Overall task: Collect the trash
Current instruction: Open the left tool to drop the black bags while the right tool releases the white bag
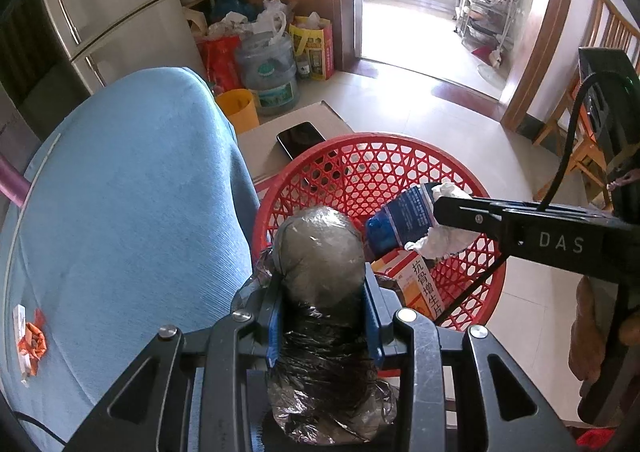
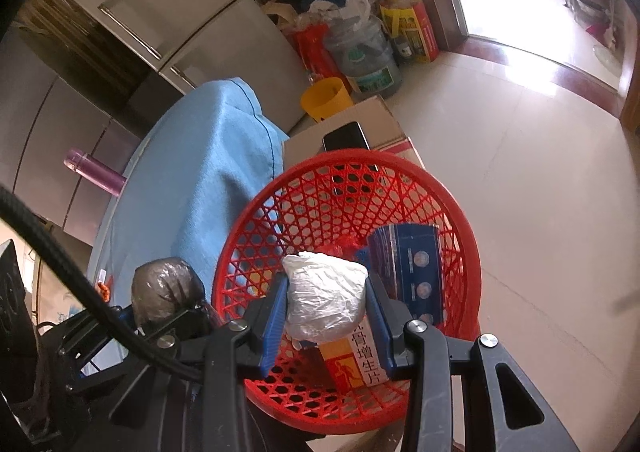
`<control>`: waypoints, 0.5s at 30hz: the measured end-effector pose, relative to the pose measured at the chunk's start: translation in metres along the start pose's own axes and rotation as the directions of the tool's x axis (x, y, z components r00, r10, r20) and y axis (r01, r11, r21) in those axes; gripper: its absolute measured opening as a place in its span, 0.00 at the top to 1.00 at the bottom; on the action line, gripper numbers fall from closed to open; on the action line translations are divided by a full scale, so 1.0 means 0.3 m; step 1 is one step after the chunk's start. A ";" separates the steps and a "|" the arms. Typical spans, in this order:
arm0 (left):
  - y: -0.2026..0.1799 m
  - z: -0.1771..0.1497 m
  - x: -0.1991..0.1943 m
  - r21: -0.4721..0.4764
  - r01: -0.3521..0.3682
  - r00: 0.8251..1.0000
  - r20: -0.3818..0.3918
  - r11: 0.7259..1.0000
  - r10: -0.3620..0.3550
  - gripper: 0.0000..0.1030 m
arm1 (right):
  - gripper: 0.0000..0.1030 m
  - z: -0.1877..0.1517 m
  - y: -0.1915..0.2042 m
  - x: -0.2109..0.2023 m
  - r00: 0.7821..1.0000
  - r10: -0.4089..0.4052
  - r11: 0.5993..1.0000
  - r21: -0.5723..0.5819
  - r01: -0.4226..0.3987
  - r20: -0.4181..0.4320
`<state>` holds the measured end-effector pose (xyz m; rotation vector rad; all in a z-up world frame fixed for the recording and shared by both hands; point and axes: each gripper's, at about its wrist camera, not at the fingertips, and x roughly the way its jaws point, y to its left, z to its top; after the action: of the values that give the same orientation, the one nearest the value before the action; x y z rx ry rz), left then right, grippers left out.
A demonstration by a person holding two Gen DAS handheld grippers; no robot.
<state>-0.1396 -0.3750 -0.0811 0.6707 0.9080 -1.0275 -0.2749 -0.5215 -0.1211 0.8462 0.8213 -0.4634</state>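
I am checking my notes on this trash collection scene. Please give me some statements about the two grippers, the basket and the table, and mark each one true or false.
1. The left gripper is shut on a dark plastic-wrapped bundle. True.
2. The right gripper is empty. False: its fingers hold a white crumpled wad.
3. The red basket already contains a blue packet and an orange box. True.
4. The basket is made of solid metal. False: it is open plastic lattice.
5. A dark phone lies on a cardboard box behind the basket. True.
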 end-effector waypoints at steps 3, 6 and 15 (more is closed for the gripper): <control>0.004 0.001 0.015 -0.001 0.006 1.000 -0.007 1.000 -0.006 0.65 | 0.60 -0.005 -0.003 0.002 1.000 -0.008 1.000 0.004 0.008 -0.007; 0.002 -0.001 0.019 -0.001 0.009 1.000 -0.007 1.000 -0.009 0.65 | 0.60 -0.005 -0.004 0.002 1.000 -0.017 1.000 0.003 0.017 -0.008; -0.005 -0.003 0.021 0.004 0.018 1.000 -0.004 1.000 -0.018 0.62 | 0.57 -0.001 -0.029 0.015 0.999 -0.019 0.998 0.052 0.021 -0.032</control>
<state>-0.1400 -0.3774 -0.0871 0.6691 0.9177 -1.0448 -0.2778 -0.5265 -0.1289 0.8961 0.8502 -0.4924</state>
